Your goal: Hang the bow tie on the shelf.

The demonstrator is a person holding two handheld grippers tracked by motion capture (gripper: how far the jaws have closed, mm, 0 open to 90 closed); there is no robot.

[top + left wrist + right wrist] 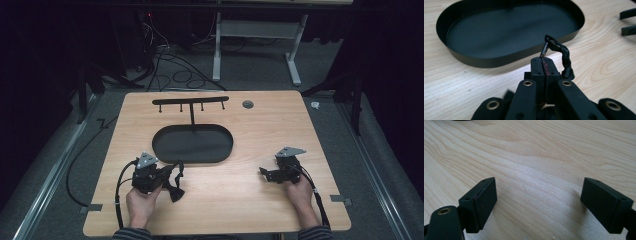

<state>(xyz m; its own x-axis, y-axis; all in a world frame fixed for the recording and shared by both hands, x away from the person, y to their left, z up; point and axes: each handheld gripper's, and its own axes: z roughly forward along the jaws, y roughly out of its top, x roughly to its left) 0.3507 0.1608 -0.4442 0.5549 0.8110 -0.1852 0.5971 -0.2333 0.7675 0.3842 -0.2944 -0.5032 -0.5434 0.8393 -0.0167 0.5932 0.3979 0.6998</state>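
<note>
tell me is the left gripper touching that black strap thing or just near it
Touching. In the left gripper view the left gripper has its jaws closed on the black strap's thin metal end, which sticks up from between them.

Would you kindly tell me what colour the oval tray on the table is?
Black, matte; the oval tray shows best in the left gripper view.

Dark room; grey carpet floor (250,75); tangled cables (170,70); white desk frame (260,45) behind wooden bench (265,125).
</note>
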